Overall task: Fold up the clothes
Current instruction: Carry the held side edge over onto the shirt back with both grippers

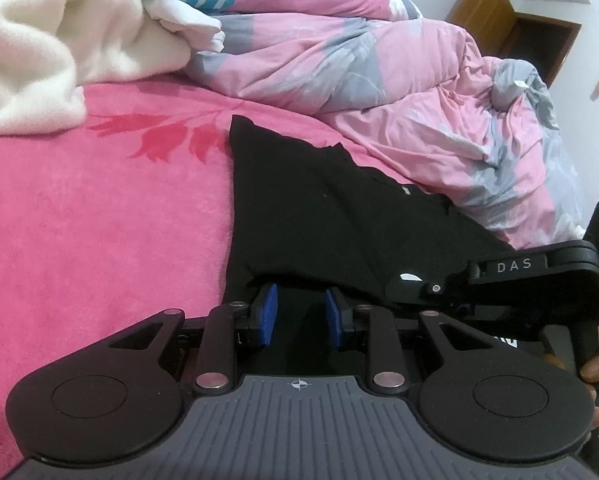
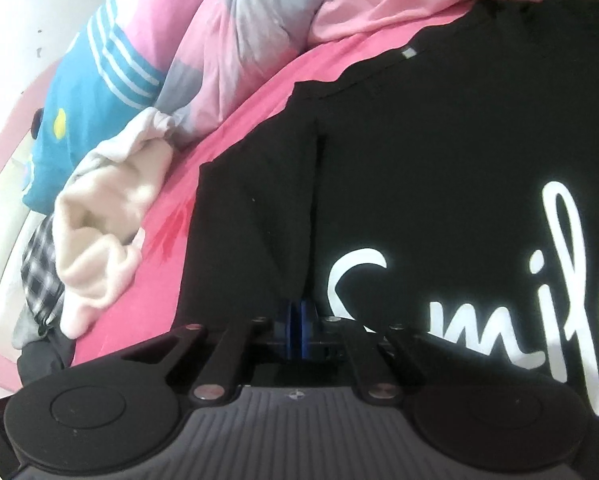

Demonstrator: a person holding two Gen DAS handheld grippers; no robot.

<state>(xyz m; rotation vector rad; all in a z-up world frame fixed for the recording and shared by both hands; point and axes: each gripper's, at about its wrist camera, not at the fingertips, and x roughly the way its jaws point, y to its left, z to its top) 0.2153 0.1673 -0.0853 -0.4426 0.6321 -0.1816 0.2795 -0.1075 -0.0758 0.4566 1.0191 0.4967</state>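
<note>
A black T-shirt (image 1: pixel 319 200) lies flat on a pink bed sheet (image 1: pixel 99 220). In the right wrist view the T-shirt (image 2: pixel 439 160) shows a white "Smile" print (image 2: pixel 355 276). My left gripper (image 1: pixel 301 312) is at the shirt's near edge. Its blue pads (image 1: pixel 269 312) stand apart, and the hem is draped over their tips. My right gripper (image 2: pixel 297 320) has its blue pads pressed together on a fold of the shirt, and a crease runs up from them. In the left wrist view the right gripper (image 1: pixel 403 284) reaches in from the right onto the same near edge.
A cream fleece garment (image 1: pixel 39 40) is bunched at the sheet's far left. A crumpled pink and grey quilt (image 1: pixel 379 80) borders the shirt's far side. A teal striped pillow (image 2: pixel 99 92) and plaid cloth (image 2: pixel 39 260) lie by the wall. A hand (image 1: pixel 595 368) shows at the right.
</note>
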